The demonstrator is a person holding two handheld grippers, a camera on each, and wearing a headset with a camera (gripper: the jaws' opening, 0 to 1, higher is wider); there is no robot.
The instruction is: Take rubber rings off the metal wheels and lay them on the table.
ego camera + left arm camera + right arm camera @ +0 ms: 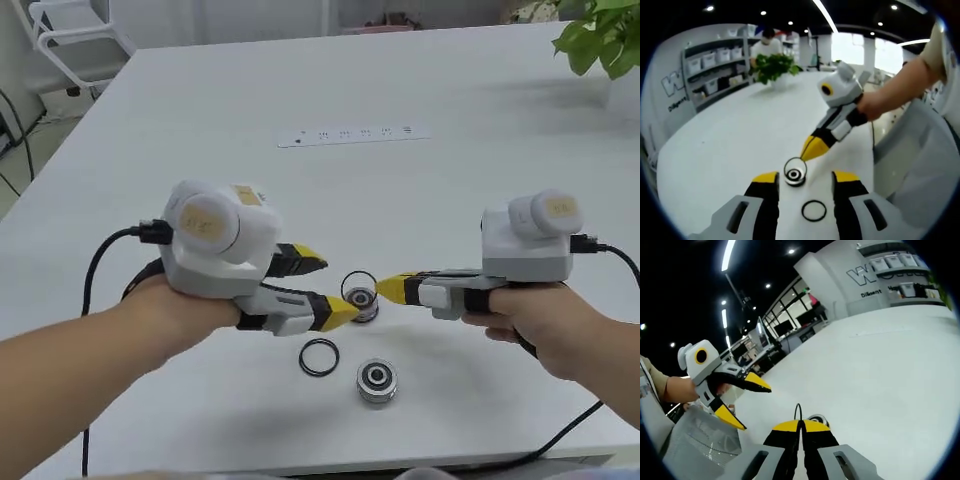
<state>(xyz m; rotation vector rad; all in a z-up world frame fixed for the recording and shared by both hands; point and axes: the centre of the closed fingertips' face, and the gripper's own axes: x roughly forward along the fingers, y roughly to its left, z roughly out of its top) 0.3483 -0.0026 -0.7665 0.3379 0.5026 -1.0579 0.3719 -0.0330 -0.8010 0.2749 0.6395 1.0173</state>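
Observation:
A small metal wheel [362,310] stands on the white table [400,190] between my two grippers. My right gripper [385,290] is shut on a thin black rubber ring [358,272], which stands lifted above that wheel. In the right gripper view the shut jaws [800,426] pinch the ring [798,412] just in front of the wheel [816,418]. My left gripper [330,287] is open beside the wheel, its jaws either side of it [794,176] without touching. A loose ring [301,357] lies flat nearer me, next to a second wheel [377,381].
A white power strip [352,134] lies across the middle of the table. A potted plant [600,40] stands at the far right corner. Black cables trail from both grippers over the near edge. A person stands by shelves in the left gripper view.

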